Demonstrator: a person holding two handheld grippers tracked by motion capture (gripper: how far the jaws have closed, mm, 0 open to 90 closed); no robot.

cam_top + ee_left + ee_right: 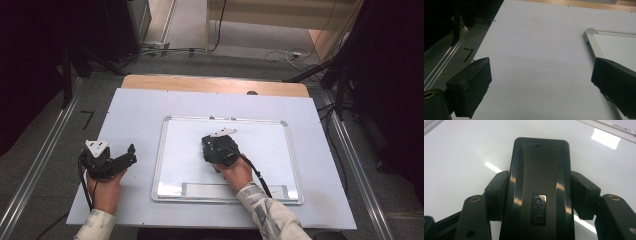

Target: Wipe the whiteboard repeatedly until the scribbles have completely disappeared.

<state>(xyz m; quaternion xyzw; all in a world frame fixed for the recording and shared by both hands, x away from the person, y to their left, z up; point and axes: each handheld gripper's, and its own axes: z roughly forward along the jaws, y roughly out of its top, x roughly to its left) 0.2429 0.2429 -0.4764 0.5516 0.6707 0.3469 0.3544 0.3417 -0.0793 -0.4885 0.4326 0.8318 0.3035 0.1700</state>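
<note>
A white dry-erase board [265, 145] with a silver frame lies flat on the pale table cover. My right gripper [220, 150] is over the middle of the board, tipped down toward it. It is shut on a black board eraser [540, 170] with a small logo plate; the pads [496, 192] press on its two long sides. The eraser's face lies against the glossy board [461, 152]. My left gripper [130, 155] rests left of the board on the table cover. Its jaws stand wide open with nothing between them, and the board's corner [590, 37] is beside the right jaw.
The pale cover [135, 110] spreads over a wooden table whose far edge [215, 84] shows. A pen tray [220, 190] runs along the board's near side. Metal rails [45, 150] flank the table, and cables [290, 55] lie on the floor beyond.
</note>
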